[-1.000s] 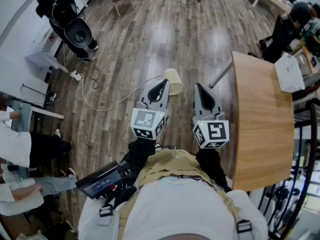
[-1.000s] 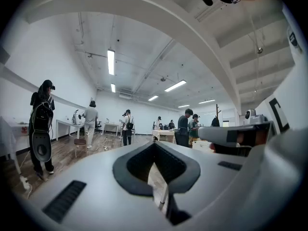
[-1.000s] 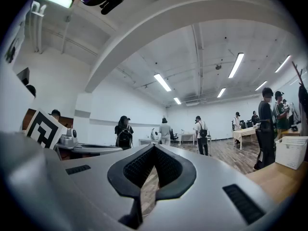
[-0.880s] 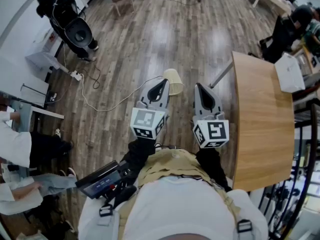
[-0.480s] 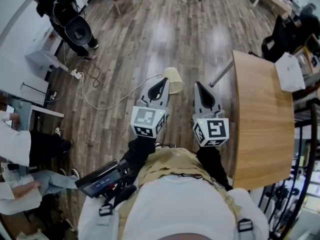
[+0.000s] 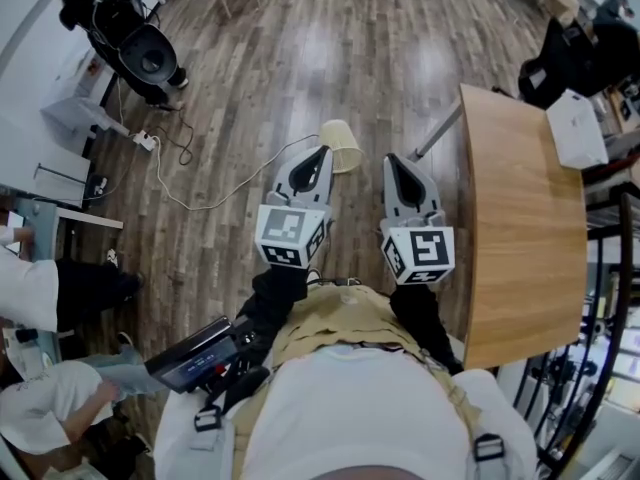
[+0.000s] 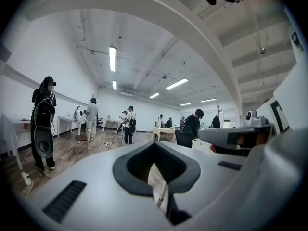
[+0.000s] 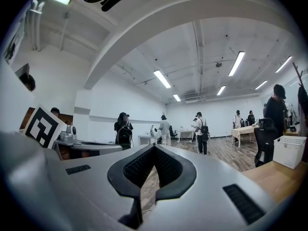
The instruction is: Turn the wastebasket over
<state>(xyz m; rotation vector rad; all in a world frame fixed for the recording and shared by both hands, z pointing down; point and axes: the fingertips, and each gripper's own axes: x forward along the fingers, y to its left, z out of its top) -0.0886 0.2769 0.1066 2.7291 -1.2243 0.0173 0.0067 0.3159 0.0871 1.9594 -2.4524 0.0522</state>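
The left tool (image 6: 320, 156) and right tool (image 6: 391, 162) are both closed and empty, so the wastebasket (image 6: 342, 146), on the floor (image 6: 300, 58) ahead of the left tool and left of the table (image 6: 520, 218), may skid away if pushed with the jaws together.

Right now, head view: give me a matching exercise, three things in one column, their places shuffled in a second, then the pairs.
1. cream round wastebasket
2. white box
3. white cable

A. on the light wooden table, far end
B. snaking over the wood floor, left of both grippers
C. on the floor just beyond the left gripper

Pairs: 1-C, 2-A, 3-B
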